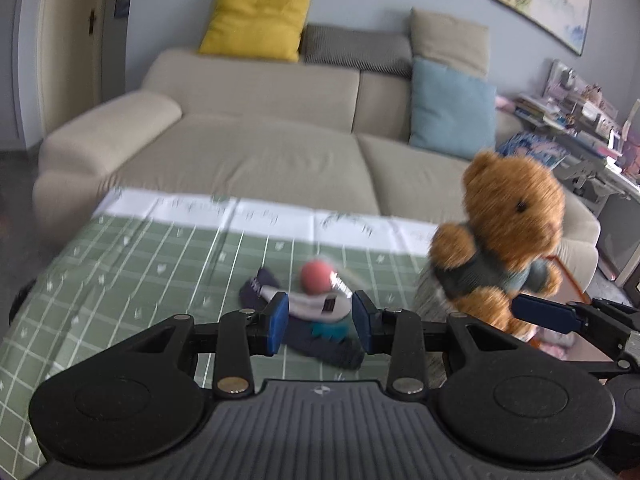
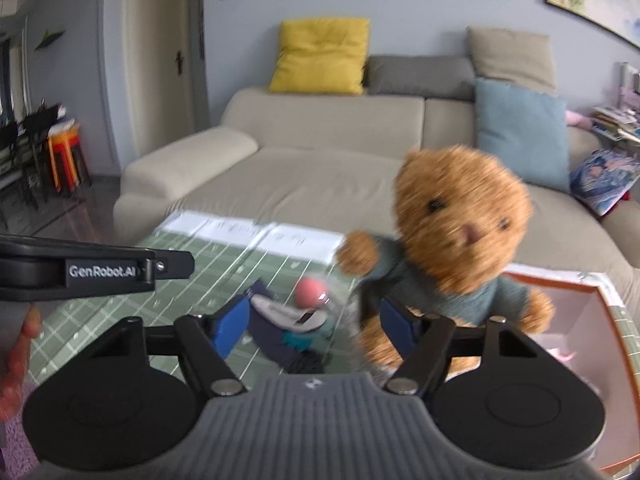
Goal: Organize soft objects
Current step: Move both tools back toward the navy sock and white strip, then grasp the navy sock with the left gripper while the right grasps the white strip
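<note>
Left wrist view showed the teddy bear (image 1: 516, 208) upright at the right-hand side of the green checked tablecloth (image 1: 120, 260), its long axis close to vertical, head up and leaning a little to the right. Its face was turned towards the cameras. In the right wrist view the bear (image 2: 460, 208) stood the same way, just in front of an orange-rimmed box (image 2: 608, 304) at the table's right edge. Whether its feet rested on the cloth could not be told.

The bear was brown and shaggy, with small dark eyes, a pinkish nose and a teal knitted sweater; blur softened its outline in both views.

The right gripper (image 2: 312, 324) had its jaws fairly wide. The bear was not between them: it sat to the right of the right-hand blue pad, which overlapped its lower body, and whether they touched was unclear. Through the gap lay only a heap of socks (image 2: 280, 332) – navy, grey-white and a bit of teal – with a pink ball (image 2: 310, 292) just behind it.

The left gripper (image 1: 320, 316) had its jaws partly apart and gripped nothing, with the same socks (image 1: 312, 320) and ball (image 1: 316, 276) beyond its pads. A hand (image 2: 16, 352) held it at the left edge of the right wrist view. A beige sofa (image 1: 260, 152) stood behind the table.
</note>
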Demonstrator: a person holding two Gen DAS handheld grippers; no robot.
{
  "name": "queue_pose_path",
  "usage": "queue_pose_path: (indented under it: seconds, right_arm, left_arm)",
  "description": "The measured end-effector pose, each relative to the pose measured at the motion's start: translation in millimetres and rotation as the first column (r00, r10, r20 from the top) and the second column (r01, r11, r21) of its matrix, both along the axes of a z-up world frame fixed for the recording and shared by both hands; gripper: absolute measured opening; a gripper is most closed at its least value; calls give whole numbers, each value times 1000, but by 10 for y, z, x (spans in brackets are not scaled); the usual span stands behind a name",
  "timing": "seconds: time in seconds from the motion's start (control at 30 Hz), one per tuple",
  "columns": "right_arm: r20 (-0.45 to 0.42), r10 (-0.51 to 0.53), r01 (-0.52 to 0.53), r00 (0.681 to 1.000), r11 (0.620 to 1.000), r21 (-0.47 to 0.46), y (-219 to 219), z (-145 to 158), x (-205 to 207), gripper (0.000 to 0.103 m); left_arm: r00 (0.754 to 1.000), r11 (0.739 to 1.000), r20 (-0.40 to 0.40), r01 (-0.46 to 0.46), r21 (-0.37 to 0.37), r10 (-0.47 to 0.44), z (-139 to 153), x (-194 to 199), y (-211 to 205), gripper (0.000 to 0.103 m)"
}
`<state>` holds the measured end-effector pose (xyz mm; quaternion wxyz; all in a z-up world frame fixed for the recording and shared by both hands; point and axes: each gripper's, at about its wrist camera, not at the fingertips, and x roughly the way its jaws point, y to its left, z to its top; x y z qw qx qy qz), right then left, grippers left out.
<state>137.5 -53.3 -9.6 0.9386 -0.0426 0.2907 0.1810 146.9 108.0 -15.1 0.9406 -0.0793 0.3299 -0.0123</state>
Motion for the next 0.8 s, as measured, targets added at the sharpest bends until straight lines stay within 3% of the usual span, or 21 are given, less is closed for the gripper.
queue_pose_path:
  seconds: [0.37, 0.67, 0.8]
  right_arm:
    - [-102, 99, -112, 990, 986, -125, 564, -732, 484, 51]
    - [-144, 79, -113, 986, 963, -244, 982, -1396, 1167, 51]
    - [-133, 58, -94, 989, 954, -286, 1080, -1575, 1352, 51]
  left_arm:
    - [985, 999, -170, 0, -39, -7, -617, 472, 370, 40]
    - [965, 998, -256, 39, -42, -48, -1131, 1060, 571, 40]
    - [961, 998, -268, 68, -16, -70, -1291, 1261, 625, 45]
